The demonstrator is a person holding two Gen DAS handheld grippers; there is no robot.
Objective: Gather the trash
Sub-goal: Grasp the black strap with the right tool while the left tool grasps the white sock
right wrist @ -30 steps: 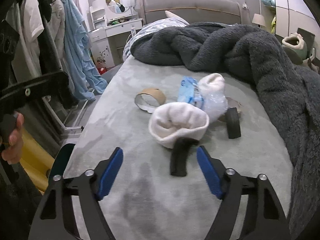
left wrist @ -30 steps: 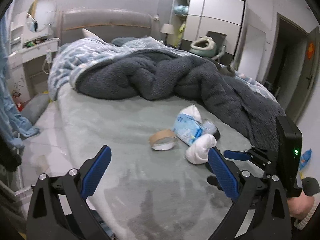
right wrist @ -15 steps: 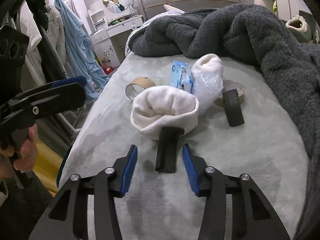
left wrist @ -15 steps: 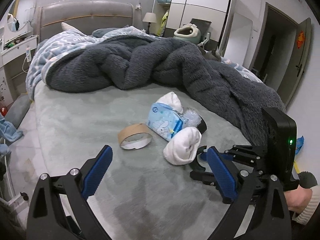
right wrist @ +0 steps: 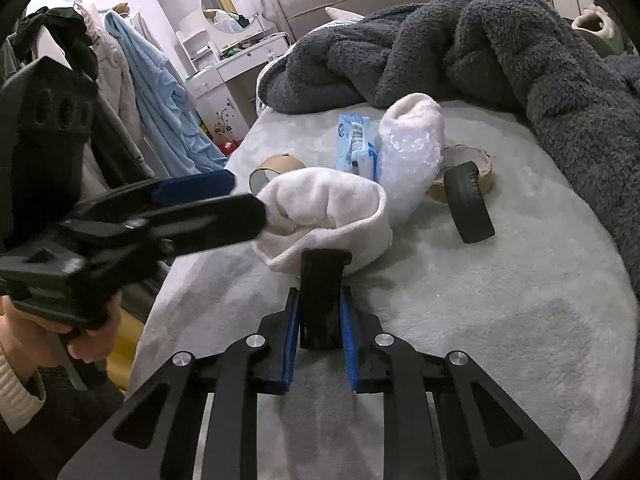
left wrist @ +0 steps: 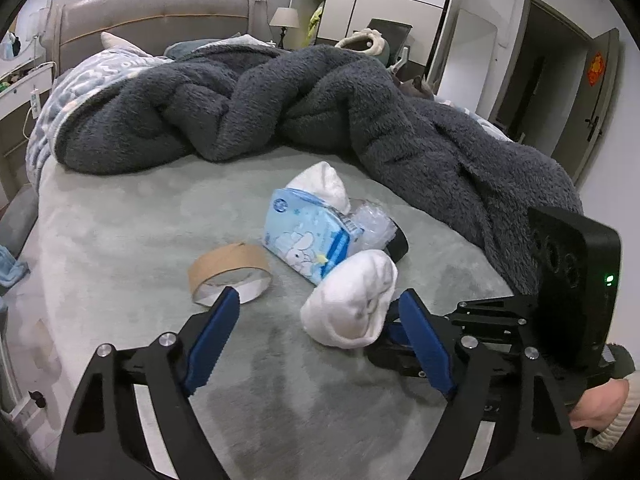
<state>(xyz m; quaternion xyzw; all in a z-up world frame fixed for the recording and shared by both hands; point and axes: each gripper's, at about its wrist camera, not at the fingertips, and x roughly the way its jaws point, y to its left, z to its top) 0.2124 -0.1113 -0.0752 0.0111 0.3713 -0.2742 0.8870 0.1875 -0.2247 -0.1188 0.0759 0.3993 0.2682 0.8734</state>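
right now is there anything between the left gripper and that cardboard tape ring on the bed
Nothing visible blocks it. The left gripper stands open above bare bedsheet, and the cardboard tape ring lies just past its left finger. The white sock sits to the right of the ring, nearer the other finger, not in the path.

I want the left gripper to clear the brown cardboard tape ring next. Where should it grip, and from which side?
Pinch the brown cardboard tape ring across its thin wall at the near edge, one finger inside the hole, coming from above. It lies flat and open on the grey bedsheet, probably too wide to span.
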